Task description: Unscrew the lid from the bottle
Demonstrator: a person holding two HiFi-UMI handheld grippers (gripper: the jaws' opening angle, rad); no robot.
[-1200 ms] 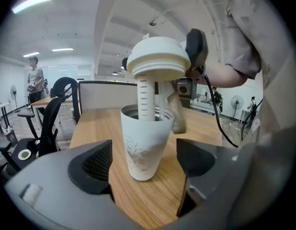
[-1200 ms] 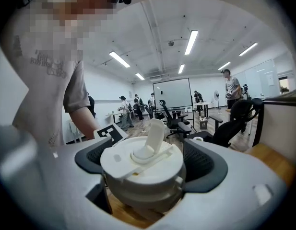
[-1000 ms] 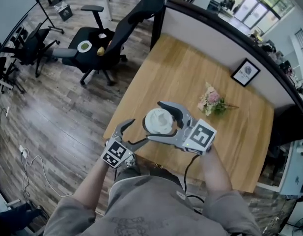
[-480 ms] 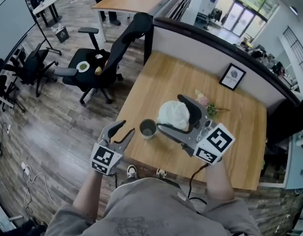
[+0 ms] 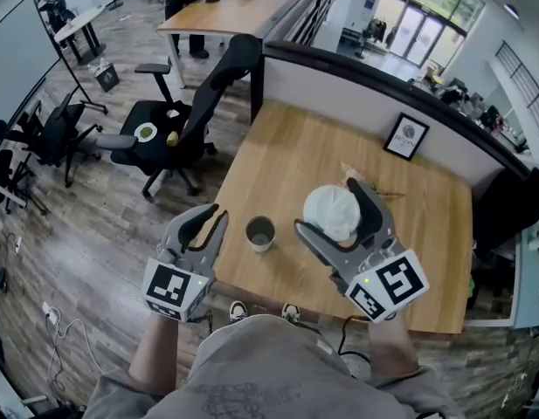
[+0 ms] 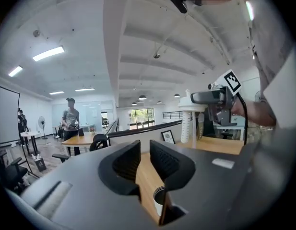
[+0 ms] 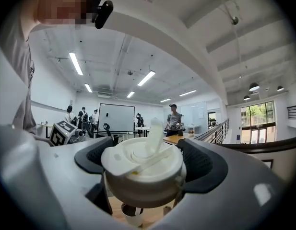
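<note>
On the wooden table stands the bottle, a small open cup with no lid on it. Its white lid, with a drinking spout on top, is raised above and to the right of it, with my right gripper shut on its sides. The right gripper view has the lid filling the jaws of that gripper, with the bottle far below. Left of the bottle, my left gripper is lifted clear. Its jaws have just been closing to a narrow gap with nothing between them, as the left gripper view confirms.
A framed picture stands at the table's back by the dark partition, with a bunch of flowers half hidden behind the lid. A black office chair sits off the table's left edge. People stand at a far table.
The lid came off the bottle and rose to the right in the right gripper. The left gripper drew back from the bottle, rose, and its jaws narrowed.
</note>
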